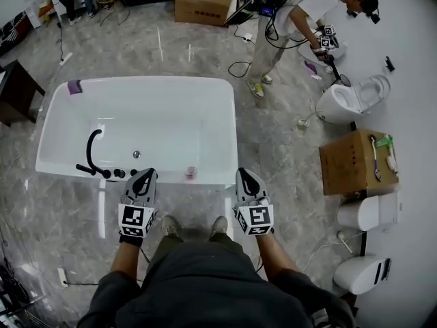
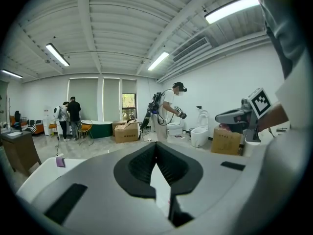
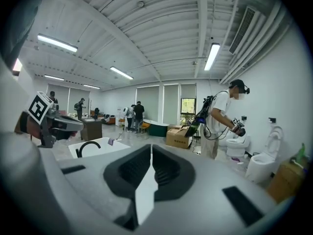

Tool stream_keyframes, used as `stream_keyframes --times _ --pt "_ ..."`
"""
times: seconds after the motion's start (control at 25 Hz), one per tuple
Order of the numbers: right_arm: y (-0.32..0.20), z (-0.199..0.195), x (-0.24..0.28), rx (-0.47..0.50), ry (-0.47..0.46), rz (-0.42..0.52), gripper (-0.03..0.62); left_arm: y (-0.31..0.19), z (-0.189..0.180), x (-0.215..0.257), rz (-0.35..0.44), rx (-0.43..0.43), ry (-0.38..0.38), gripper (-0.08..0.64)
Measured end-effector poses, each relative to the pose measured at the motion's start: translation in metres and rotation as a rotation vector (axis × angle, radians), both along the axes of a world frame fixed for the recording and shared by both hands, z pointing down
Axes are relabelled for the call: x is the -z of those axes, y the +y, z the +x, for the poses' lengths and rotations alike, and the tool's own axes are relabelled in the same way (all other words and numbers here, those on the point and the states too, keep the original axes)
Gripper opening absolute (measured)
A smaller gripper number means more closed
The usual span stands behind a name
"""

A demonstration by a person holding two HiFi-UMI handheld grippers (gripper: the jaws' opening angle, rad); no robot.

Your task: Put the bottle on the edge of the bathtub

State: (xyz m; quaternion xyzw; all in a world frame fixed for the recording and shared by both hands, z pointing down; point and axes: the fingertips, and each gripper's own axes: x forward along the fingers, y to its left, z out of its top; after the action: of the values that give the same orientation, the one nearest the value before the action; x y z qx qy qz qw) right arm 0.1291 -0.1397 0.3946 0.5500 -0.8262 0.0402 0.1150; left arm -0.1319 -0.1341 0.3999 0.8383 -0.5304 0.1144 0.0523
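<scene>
A small pinkish bottle (image 1: 191, 173) stands at the near rim of the white bathtub (image 1: 205, 87), between my two grippers. Just left of it my left gripper (image 1: 145, 173) points over the near rim, jaws shut and empty; in the left gripper view the left gripper (image 2: 156, 143) shows its pads meeting. To the bottle's right, my right gripper (image 1: 244, 172) hangs by the tub's near right corner, also shut with nothing in it, its pads touching in the right gripper view (image 3: 150, 146). A black faucet (image 1: 92, 149) rises from the tub's near left rim.
A purple thing (image 1: 74, 86) lies on the tub's far left corner. Right of the tub are a cardboard box (image 1: 355, 159) and toilets (image 1: 348, 101). A person (image 1: 300, 12) with grippers bends over at the back right. A dark cabinet (image 1: 13, 91) stands at the left.
</scene>
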Motion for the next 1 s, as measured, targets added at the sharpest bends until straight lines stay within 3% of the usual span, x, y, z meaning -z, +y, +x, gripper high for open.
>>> stream_keyframes --times 1.0 --pt "-0.0023 0.0064 -0.0003 -0.017 -0.009 -0.017 0.0 -0.0033 0.0037 0.007 0.007 -0.014 -0.007 0.0"
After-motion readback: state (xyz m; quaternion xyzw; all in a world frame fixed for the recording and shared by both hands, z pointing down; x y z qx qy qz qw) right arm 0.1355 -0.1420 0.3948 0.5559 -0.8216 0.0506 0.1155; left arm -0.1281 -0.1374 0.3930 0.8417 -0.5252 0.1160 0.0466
